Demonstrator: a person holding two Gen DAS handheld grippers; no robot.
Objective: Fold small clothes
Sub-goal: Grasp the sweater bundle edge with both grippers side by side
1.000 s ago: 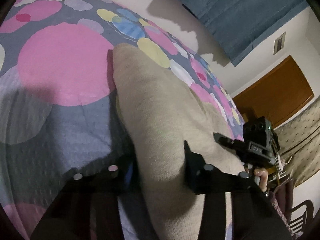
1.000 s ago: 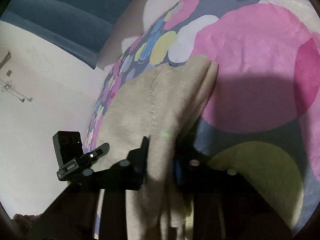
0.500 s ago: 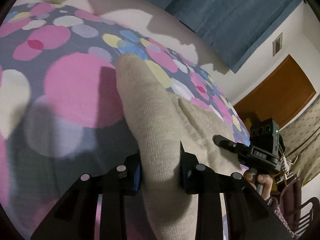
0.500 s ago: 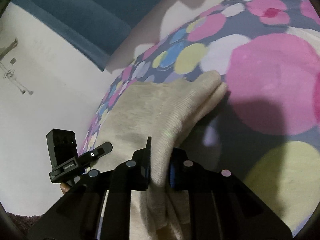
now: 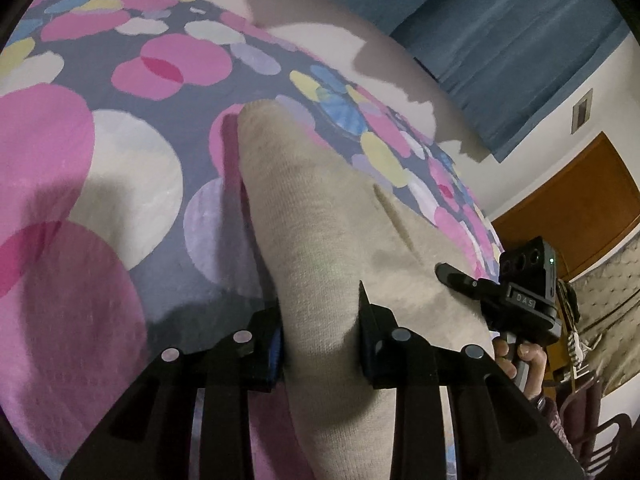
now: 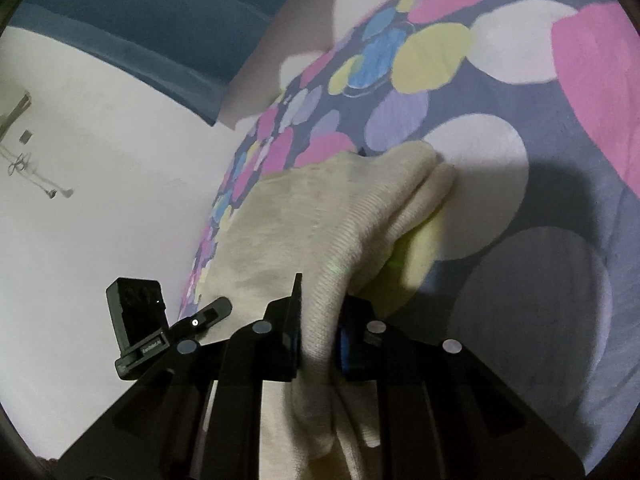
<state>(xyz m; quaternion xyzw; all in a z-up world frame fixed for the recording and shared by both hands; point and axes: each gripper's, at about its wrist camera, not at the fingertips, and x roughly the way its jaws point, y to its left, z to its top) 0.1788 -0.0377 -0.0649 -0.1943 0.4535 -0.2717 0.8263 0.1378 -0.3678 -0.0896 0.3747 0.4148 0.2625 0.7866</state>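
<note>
A beige knit garment (image 5: pixel 320 220) lies stretched over the dotted bedspread (image 5: pixel 80 160). My left gripper (image 5: pixel 320 336) is shut on one edge of the garment, which bunches between the jaws. My right gripper (image 6: pixel 318 332) is shut on the other edge of the same garment (image 6: pixel 320 216). The cloth is lifted off the bed and hangs between the two grippers. The right gripper also shows in the left wrist view (image 5: pixel 520 296), and the left gripper shows in the right wrist view (image 6: pixel 160 336).
The bedspread (image 6: pixel 520 100) is grey with pink, yellow, blue and white circles. A blue curtain (image 5: pixel 500 32) and a white wall are behind. A wooden door (image 5: pixel 580 200) and a chair (image 5: pixel 600 440) stand at the right.
Both grippers have closed on the garment's edges and raised it, moving forward over the bed. The far end of the cloth has slid farther along the bedspread.
</note>
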